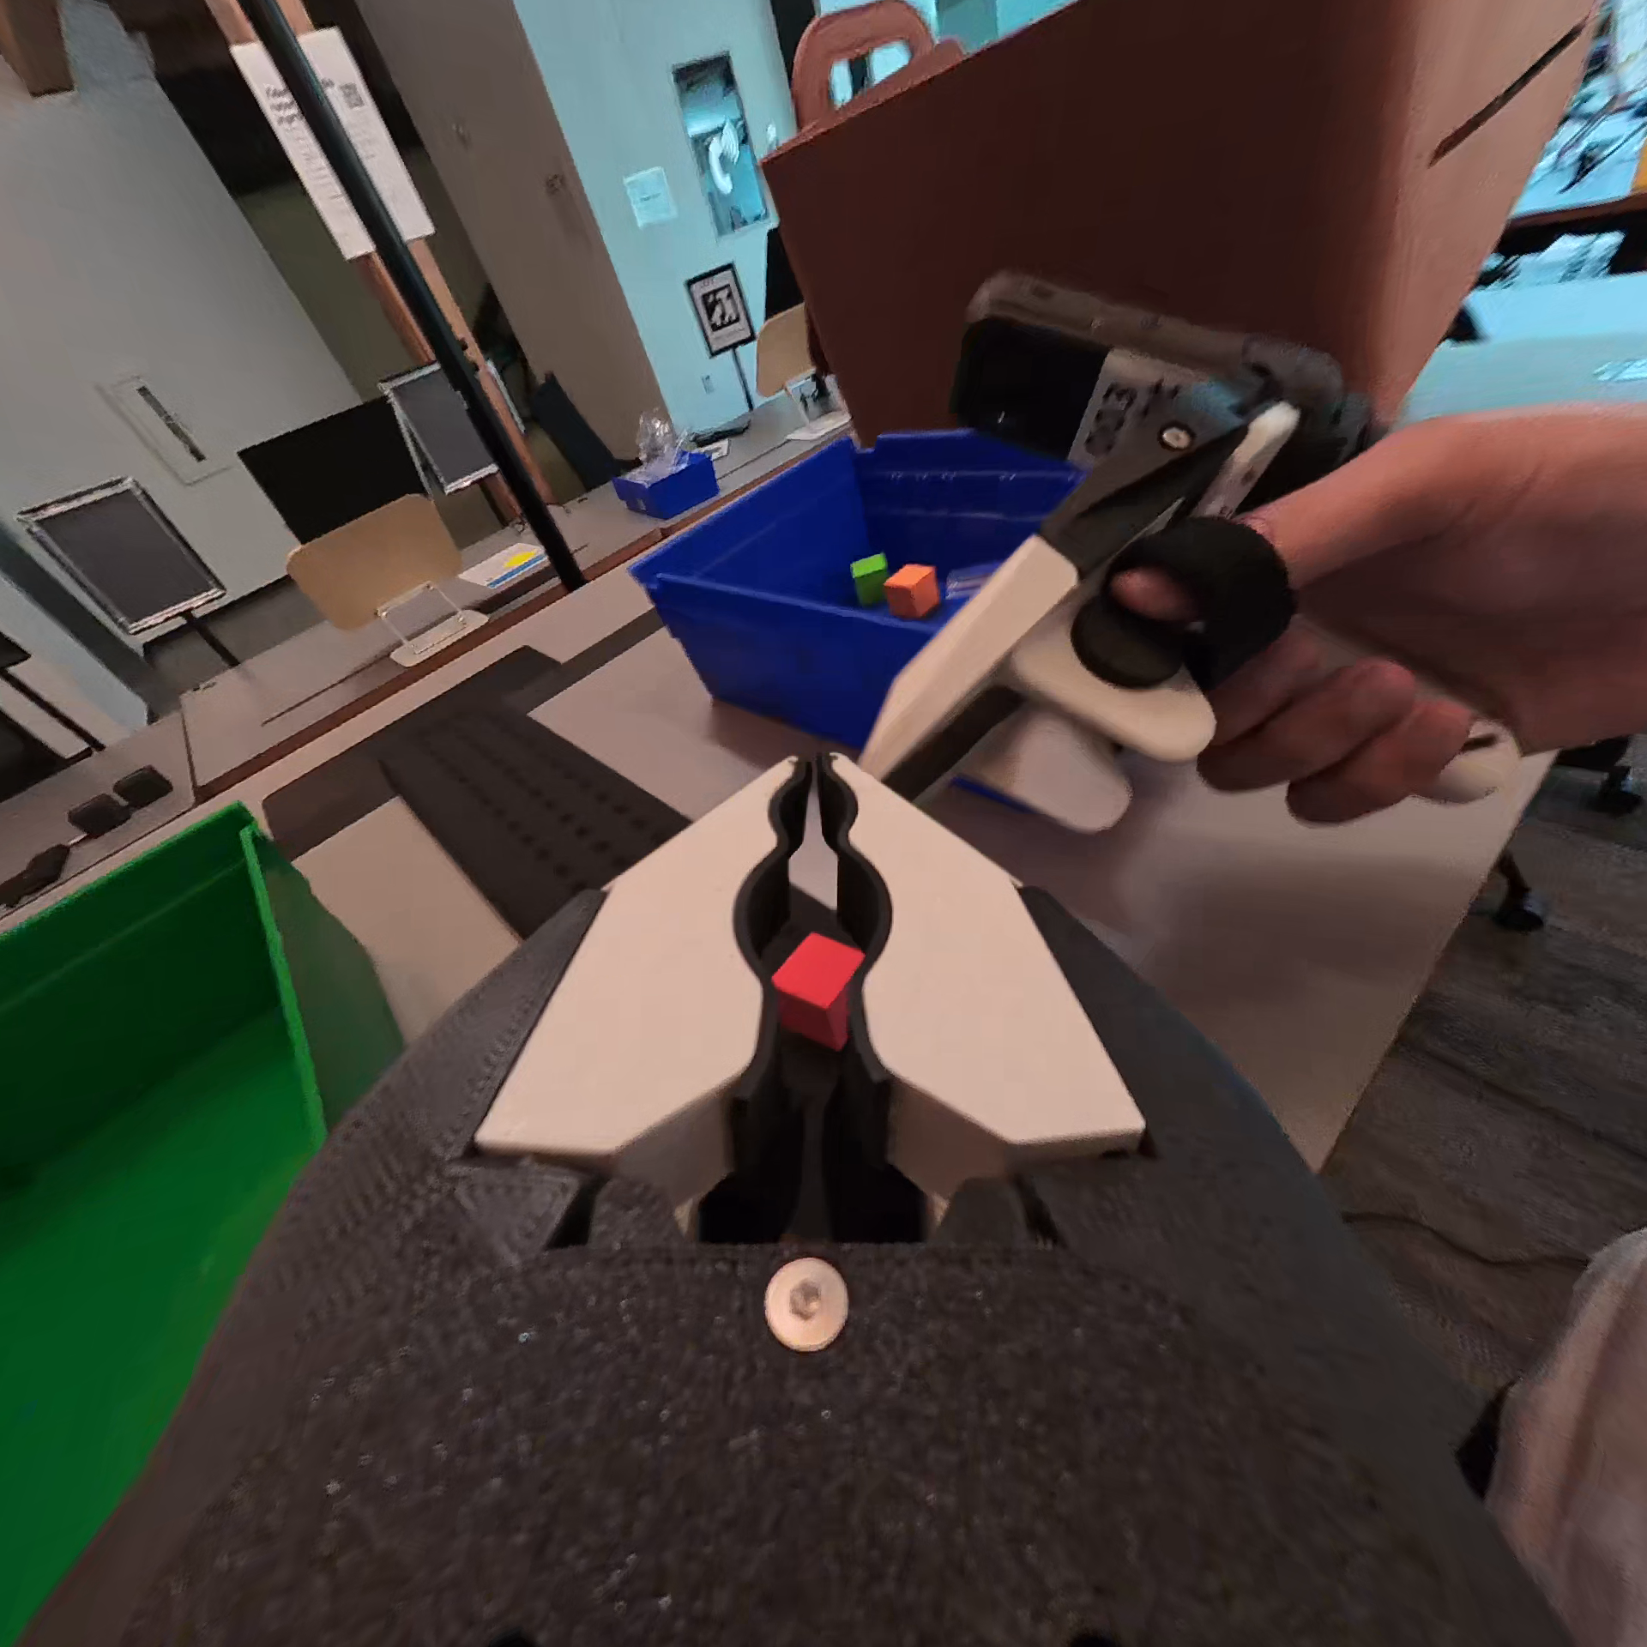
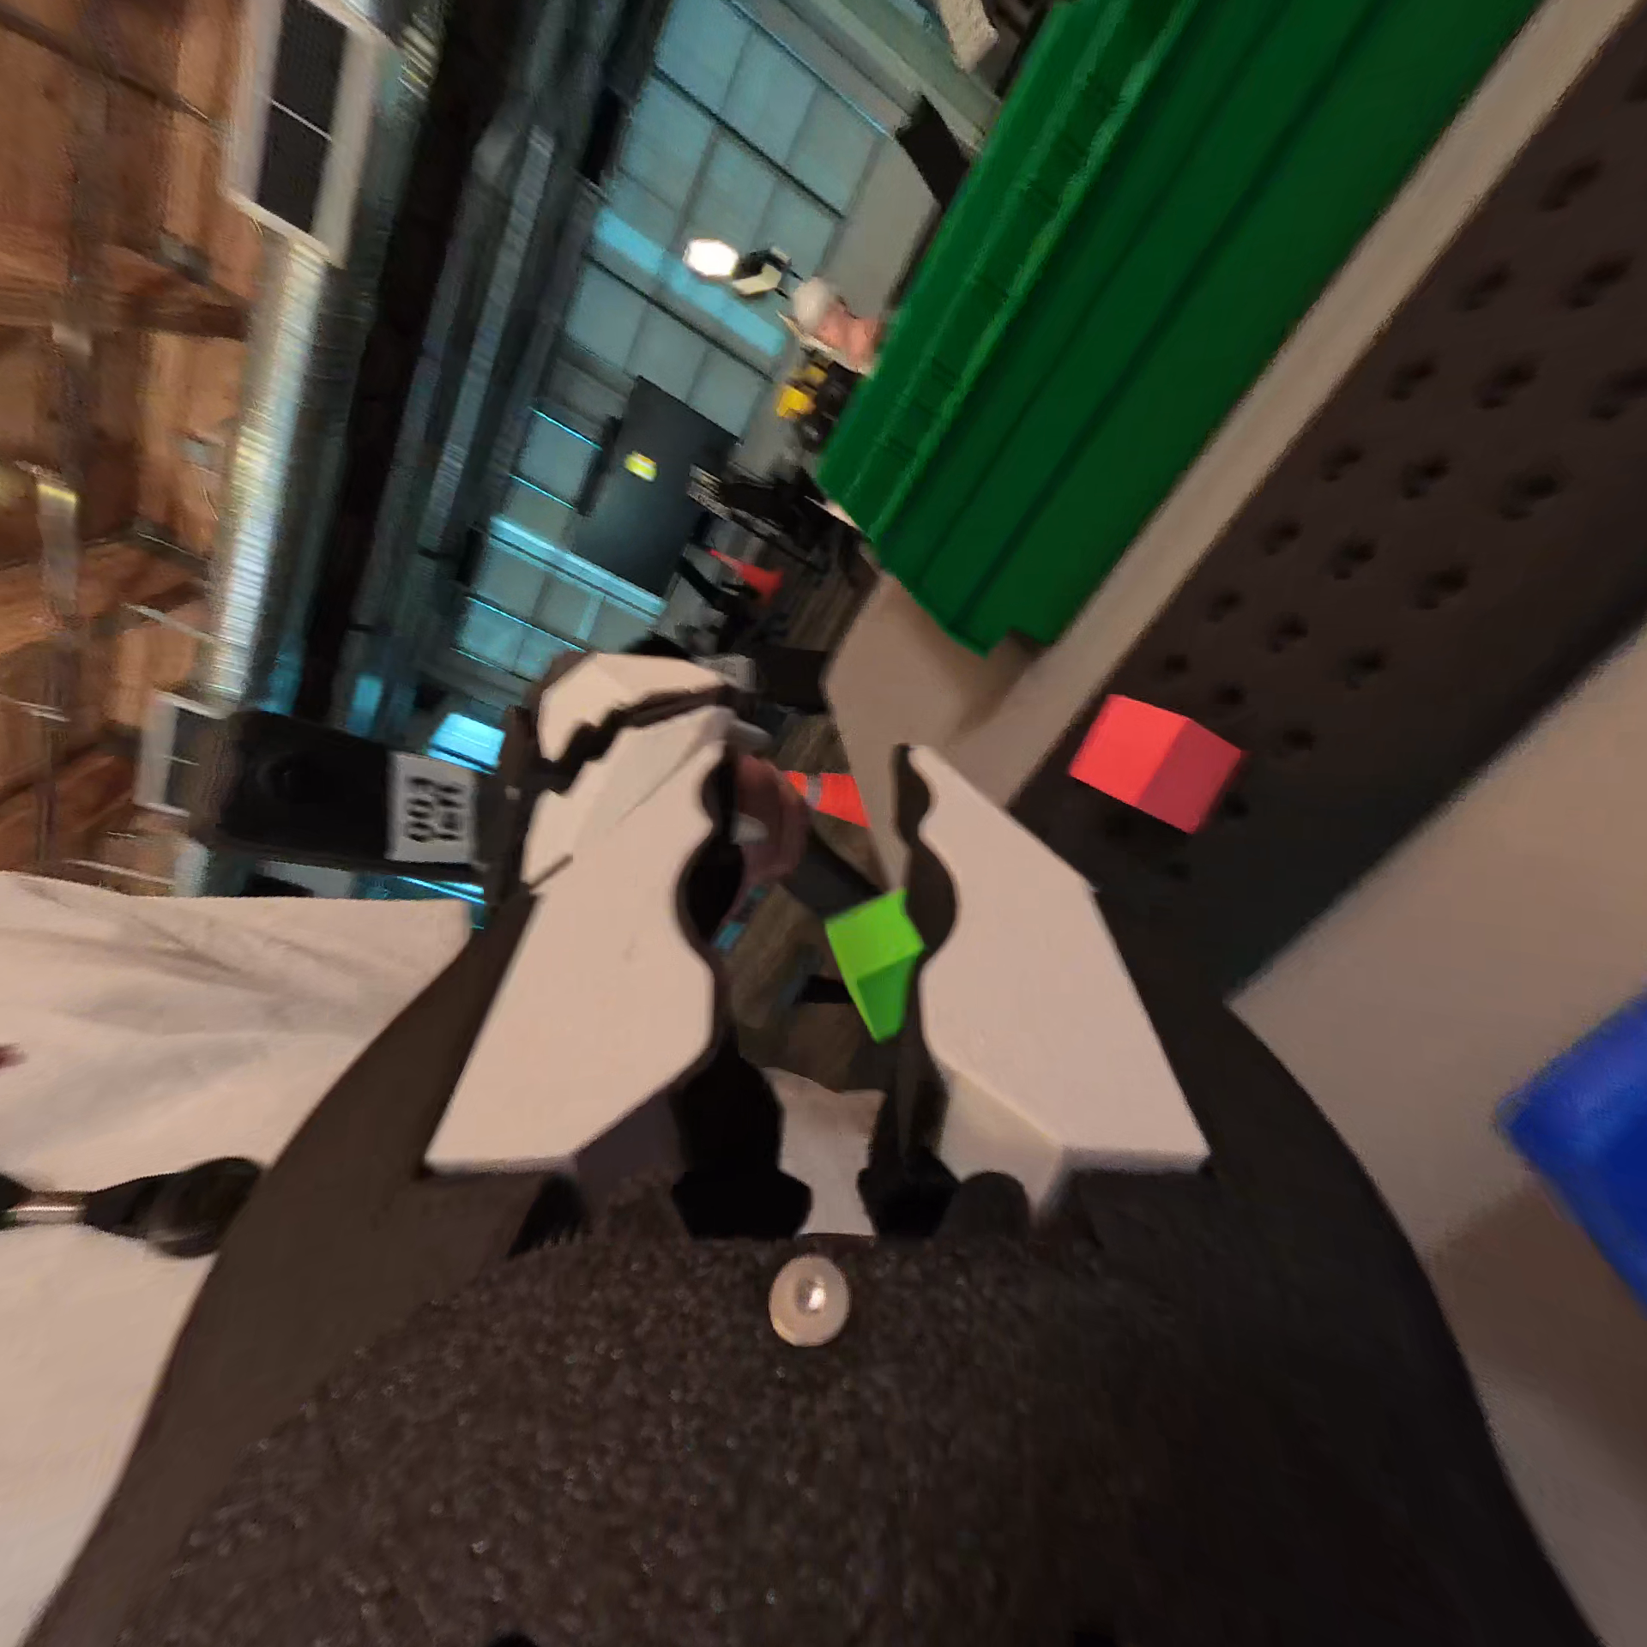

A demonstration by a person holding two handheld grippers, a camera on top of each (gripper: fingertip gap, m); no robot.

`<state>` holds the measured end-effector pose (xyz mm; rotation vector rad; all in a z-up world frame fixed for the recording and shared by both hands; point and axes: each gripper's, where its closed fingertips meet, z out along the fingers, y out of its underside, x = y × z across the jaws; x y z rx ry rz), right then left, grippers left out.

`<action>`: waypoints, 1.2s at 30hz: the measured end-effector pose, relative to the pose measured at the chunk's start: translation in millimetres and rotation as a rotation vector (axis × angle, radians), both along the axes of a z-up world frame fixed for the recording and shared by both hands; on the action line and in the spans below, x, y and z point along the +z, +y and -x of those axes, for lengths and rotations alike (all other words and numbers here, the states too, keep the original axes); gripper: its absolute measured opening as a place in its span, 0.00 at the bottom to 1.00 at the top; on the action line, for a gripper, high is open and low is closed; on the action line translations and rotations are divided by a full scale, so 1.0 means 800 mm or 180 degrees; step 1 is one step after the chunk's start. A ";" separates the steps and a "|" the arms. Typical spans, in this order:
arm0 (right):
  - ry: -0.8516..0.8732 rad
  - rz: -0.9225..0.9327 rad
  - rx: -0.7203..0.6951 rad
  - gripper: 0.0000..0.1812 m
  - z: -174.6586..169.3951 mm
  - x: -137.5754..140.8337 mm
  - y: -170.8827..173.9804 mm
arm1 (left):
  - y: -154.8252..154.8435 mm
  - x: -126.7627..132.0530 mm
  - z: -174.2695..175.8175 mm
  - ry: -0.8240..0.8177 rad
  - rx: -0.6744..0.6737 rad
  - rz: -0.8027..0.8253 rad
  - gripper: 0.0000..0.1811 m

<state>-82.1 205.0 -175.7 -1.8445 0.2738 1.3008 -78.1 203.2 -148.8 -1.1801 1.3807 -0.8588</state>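
Note:
My left gripper (image 1: 815, 775) has its fingertips shut together and hovers over a black perforated mat (image 1: 526, 802). A red cube (image 1: 815, 998) shows through the gap between the fingers; in the right wrist view the red cube (image 2: 1154, 762) lies on the mat (image 2: 1426, 535), apart from the left gripper (image 2: 731, 704). My right gripper (image 2: 811, 766) is rolled on its side with its jaws open. A green cube (image 2: 878, 962) rests against the inner face of its lower finger. A hand holds the right gripper (image 1: 958, 757) just in front of a blue bin (image 1: 766, 606).
The blue bin holds a green cube (image 1: 869, 577) and an orange cube (image 1: 911, 590). A green bin (image 1: 134, 1025) stands at the left of the mat. A brown cardboard box (image 1: 1114, 223) rises behind the blue bin. The table's edge (image 1: 1390, 1025) runs at right.

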 end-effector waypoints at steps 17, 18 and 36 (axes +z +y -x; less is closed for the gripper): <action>-0.2897 0.0520 -0.1570 0.35 -0.097 -0.133 -0.207 | -0.009 -0.090 0.094 0.0826 0.0059 0.1275 0.14; -0.2887 0.0466 -0.1581 0.34 -0.095 -0.131 -0.197 | -0.012 -0.086 0.086 0.0836 -0.0005 0.1221 0.17; -0.4286 0.0450 -0.1436 0.16 -0.289 0.029 -0.052 | -0.017 -0.066 0.087 0.0764 -0.0002 0.1114 0.14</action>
